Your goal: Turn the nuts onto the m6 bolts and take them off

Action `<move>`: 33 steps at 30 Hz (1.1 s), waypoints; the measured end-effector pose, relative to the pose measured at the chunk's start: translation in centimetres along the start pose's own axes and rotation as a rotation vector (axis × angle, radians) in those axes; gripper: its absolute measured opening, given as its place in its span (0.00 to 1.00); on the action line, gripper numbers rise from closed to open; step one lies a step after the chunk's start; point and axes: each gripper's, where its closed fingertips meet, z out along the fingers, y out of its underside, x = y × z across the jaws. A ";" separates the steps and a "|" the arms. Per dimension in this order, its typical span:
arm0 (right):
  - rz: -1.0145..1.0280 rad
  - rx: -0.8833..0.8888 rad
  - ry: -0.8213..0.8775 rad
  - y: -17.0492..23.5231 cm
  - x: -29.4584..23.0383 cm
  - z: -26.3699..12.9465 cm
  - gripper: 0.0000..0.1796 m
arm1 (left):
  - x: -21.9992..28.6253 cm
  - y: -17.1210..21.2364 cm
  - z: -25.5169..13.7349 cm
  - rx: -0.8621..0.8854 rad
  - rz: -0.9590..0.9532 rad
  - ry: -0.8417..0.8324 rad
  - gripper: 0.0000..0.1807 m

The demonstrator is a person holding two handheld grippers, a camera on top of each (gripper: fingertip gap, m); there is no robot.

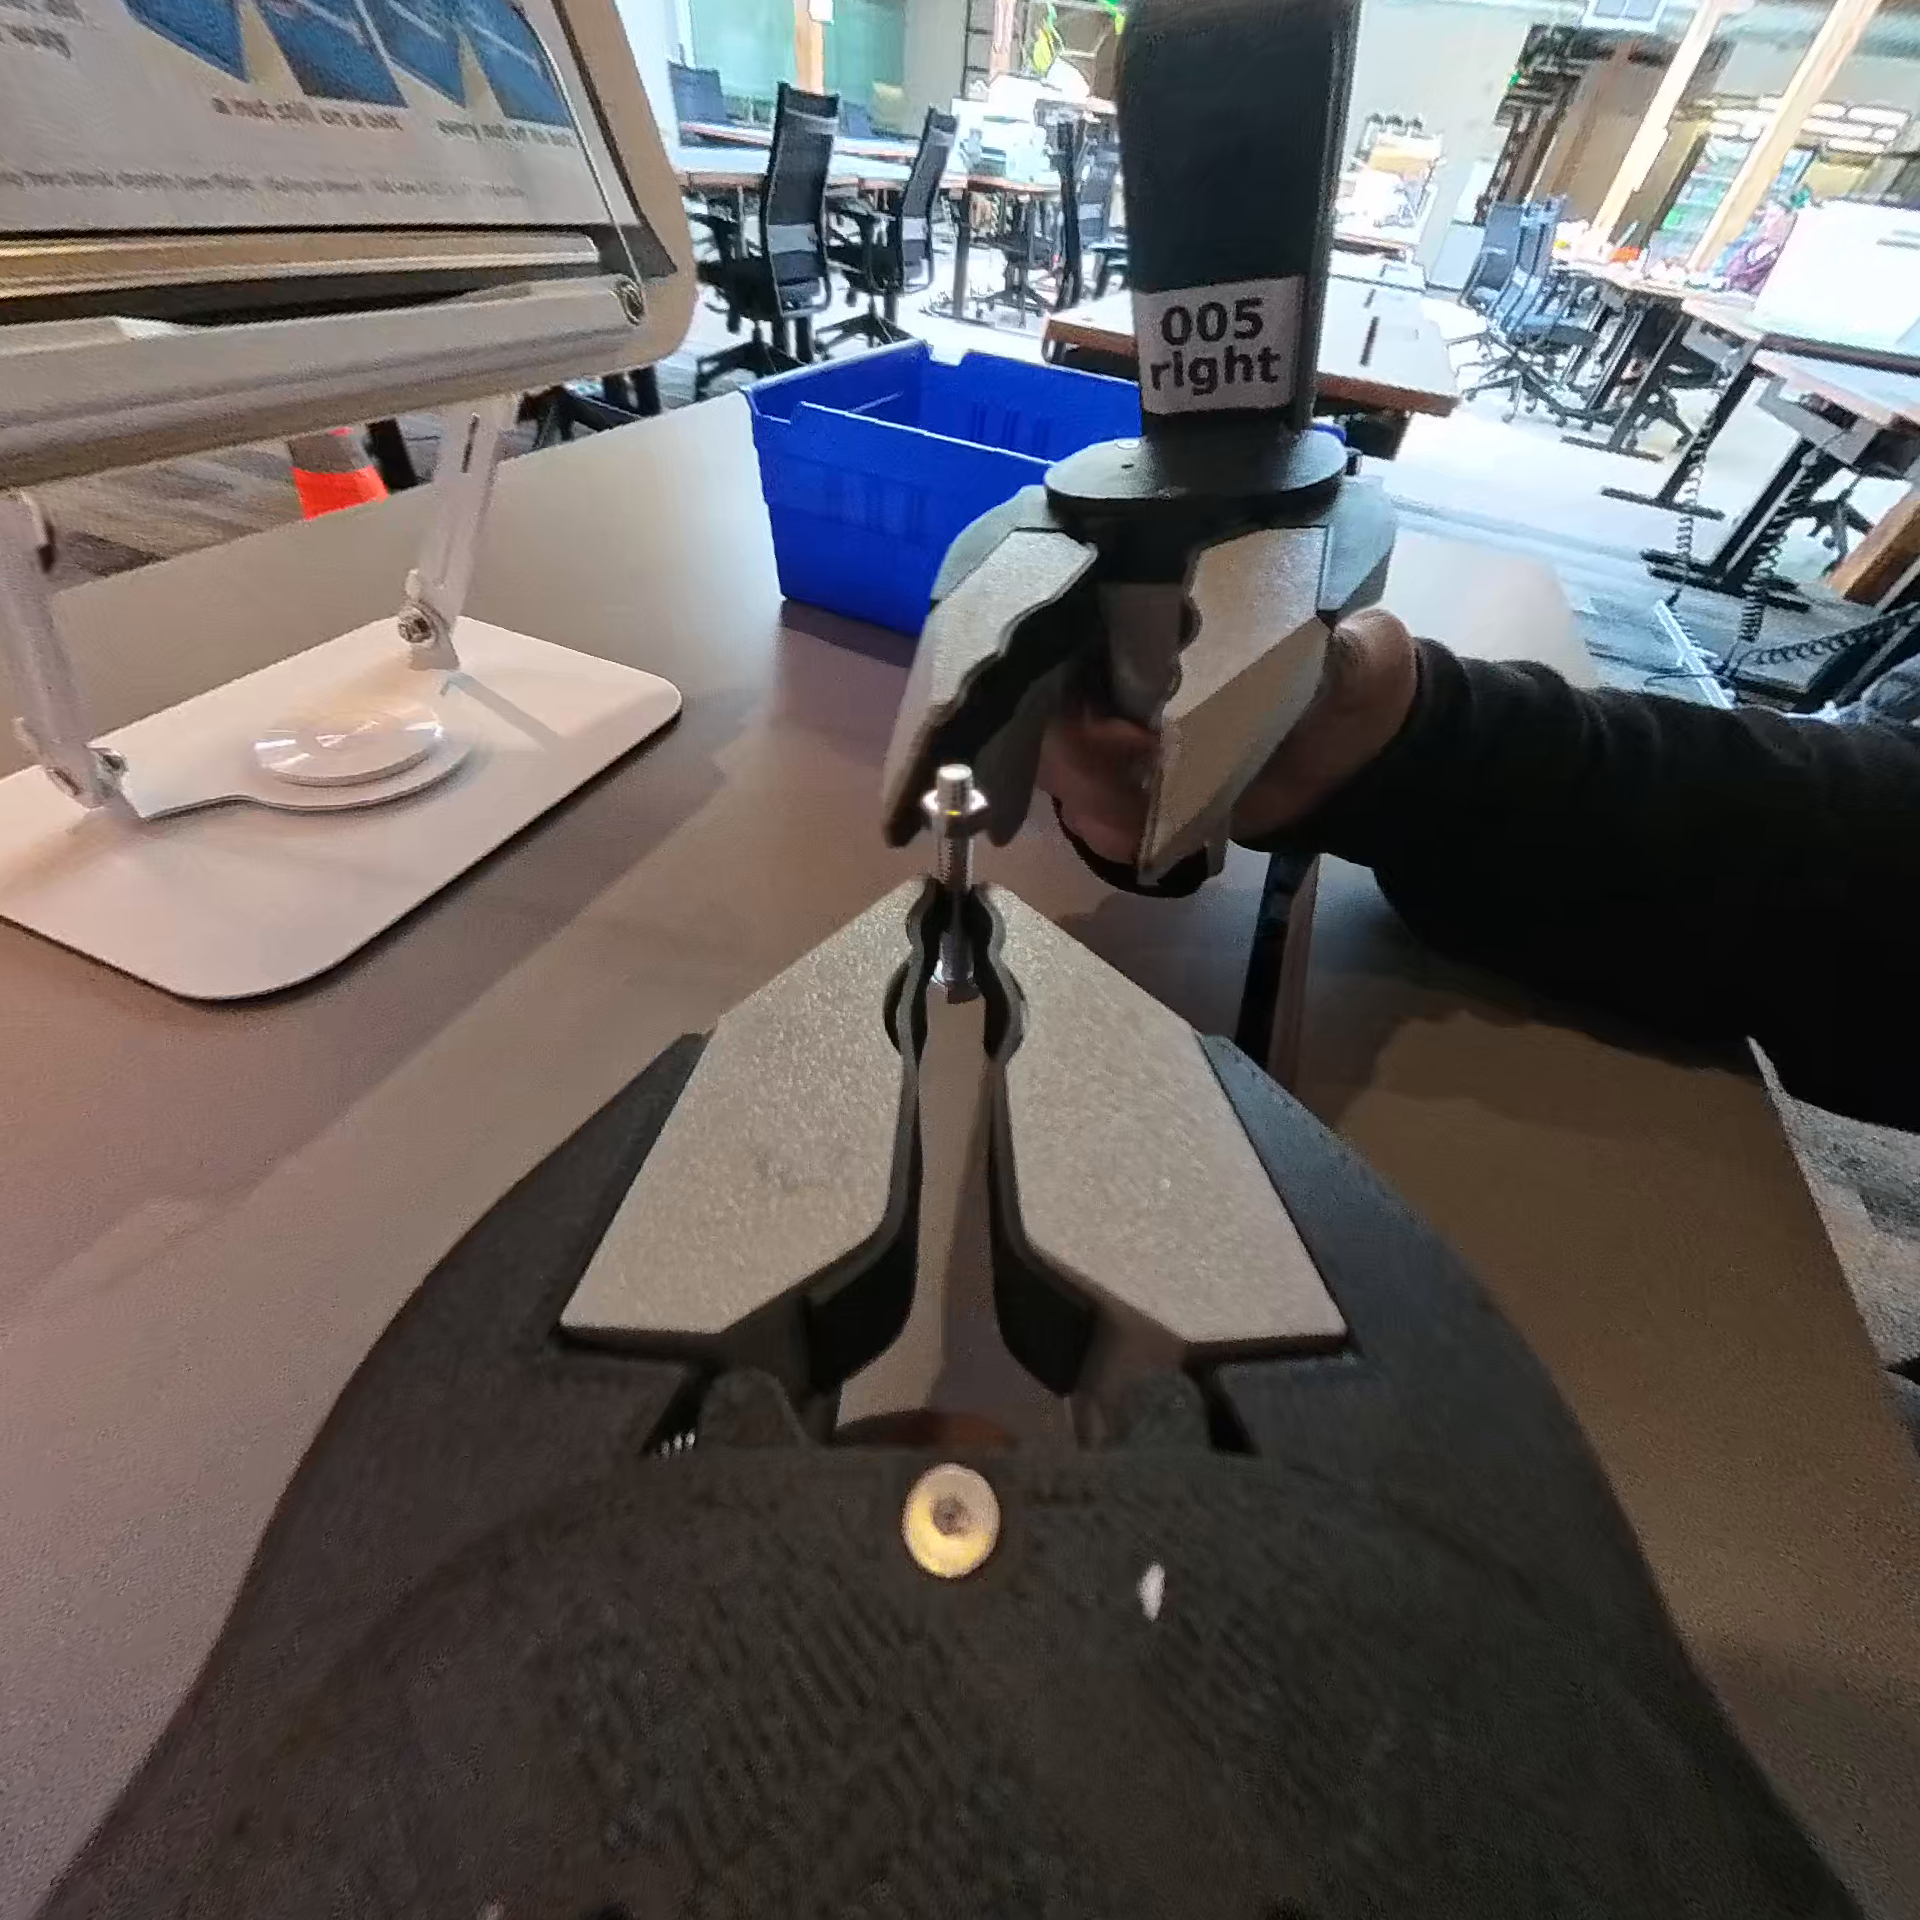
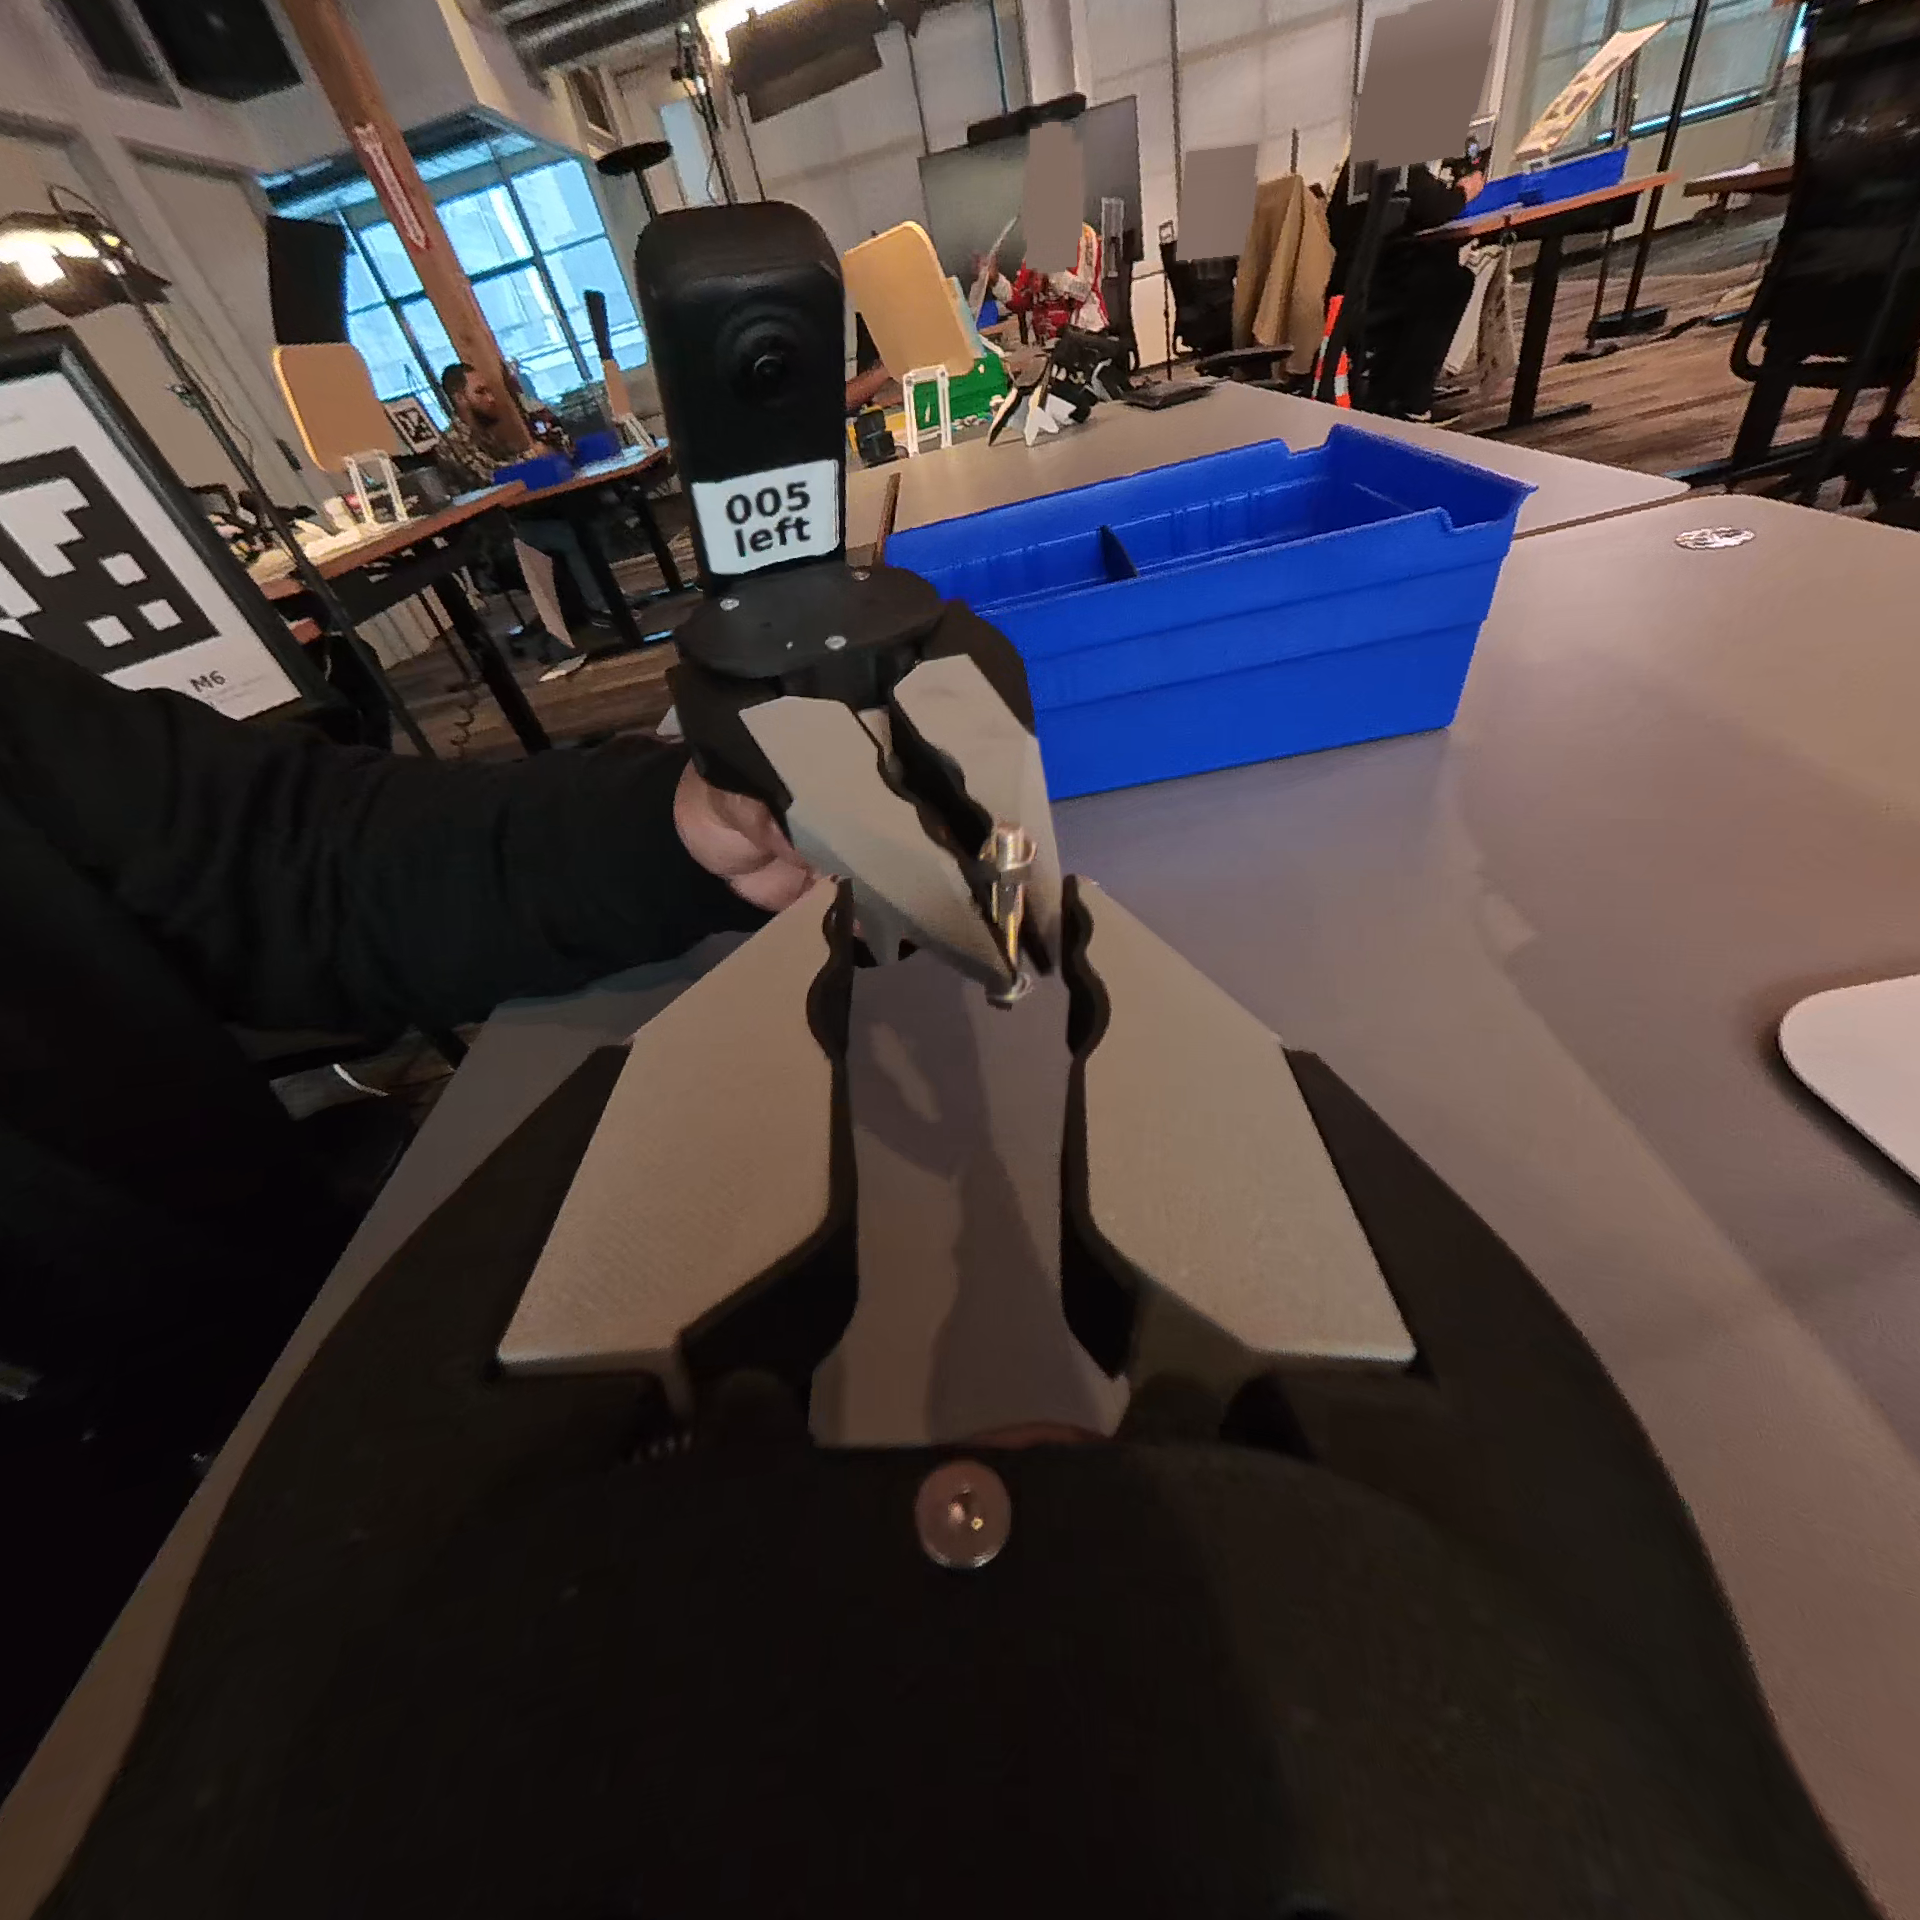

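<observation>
Grey bench [image 2: 1558, 935], open-plan workshop behind w/ desks, black office chairs [image 1: 790, 229], people seated in bkgd. Blue bin [image 2: 1226, 634] sits on bench past both tongs, divider inside. White stand base [image 1: 312, 831] at left in left wrist view, holds a printed sheet; a framed black/white marker sign [image 2: 94, 540] stands off the bench edge in right wrist view.

Left tongs [image 1: 951, 935] clamped on lower shank of bolt [image 1: 951, 862], bolt roughly upright, head end down btwn the tips. Nut [image 1: 954, 802] sits near top of the thread, few threads proud above it. Right tongs [image 2: 961, 925] spread apart, tips either side of bolt [image 2: 1010, 914] and nut [image 2: 1008, 847]. Contact w/ nut: can't tell, prob not gripping.

Each tong's camera post carries a white sticker w/ number + side marking.
</observation>
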 end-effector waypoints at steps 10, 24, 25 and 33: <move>-0.013 -0.016 -0.035 -0.1 -0.6 -0.6 0.12 | -0.3 -0.1 -0.1 0.001 0.007 -0.019 0.01; 0.001 -0.025 -0.051 0.2 -0.8 -0.1 0.18 | 0.3 -0.1 0.0 0.000 0.022 0.002 0.01; -0.008 -0.026 -0.044 0.2 -0.8 -0.1 0.19 | 0.0 -0.2 -0.1 0.006 0.013 -0.006 0.01; -0.011 0.007 -0.009 -0.3 -0.2 -0.4 0.20 | -0.1 -0.2 -0.3 0.015 -0.010 0.015 0.01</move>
